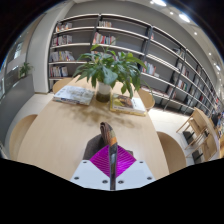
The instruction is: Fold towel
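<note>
My gripper [112,160] is above a light wooden table [55,135]. Its two magenta pads [101,160] are pressed together on a thin brown-and-grey fold of cloth, the towel [106,134]. The towel sticks out as a narrow strip just ahead of the fingertips and is seen edge-on. The rest of the towel is hidden by the fingers, so I cannot tell how it hangs or lies.
A potted green plant [108,68] stands at the table's far end, with a stack of books or papers [72,95] beside it. Wooden chairs stand at either side [20,130] [173,152]. Tall bookshelves [130,40] line the back wall.
</note>
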{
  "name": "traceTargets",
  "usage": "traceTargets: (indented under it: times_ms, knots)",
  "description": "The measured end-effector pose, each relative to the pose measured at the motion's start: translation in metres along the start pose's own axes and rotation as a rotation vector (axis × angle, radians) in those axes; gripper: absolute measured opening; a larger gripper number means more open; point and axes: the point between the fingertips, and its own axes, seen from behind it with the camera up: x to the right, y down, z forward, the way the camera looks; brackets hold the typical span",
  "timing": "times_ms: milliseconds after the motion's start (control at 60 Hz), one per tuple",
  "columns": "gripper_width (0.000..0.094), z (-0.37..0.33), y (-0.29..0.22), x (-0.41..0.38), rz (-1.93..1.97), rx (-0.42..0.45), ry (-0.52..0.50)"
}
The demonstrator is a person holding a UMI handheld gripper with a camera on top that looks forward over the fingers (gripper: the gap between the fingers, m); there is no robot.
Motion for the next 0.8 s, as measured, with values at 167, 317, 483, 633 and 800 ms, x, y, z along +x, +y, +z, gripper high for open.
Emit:
traceTargets:
  times_ms: [167,317,483,633,800]
  knots:
    - [0.0085,0.034,0.063,0.046,-0.015,-0.098,-0.023]
    - [0.0589,0.038,0.094,0.070,-0.082,-0.134,0.016]
    - [0.0756,-0.009,0.066,0.059,-0.021,-0.045,-0.017]
    - [0.0796,-0.080,0.013,0.047,0.039,0.089,-0.044]
    - [0.0803,-0.162,-0.010,0.030,0.112,0.175,-0.082]
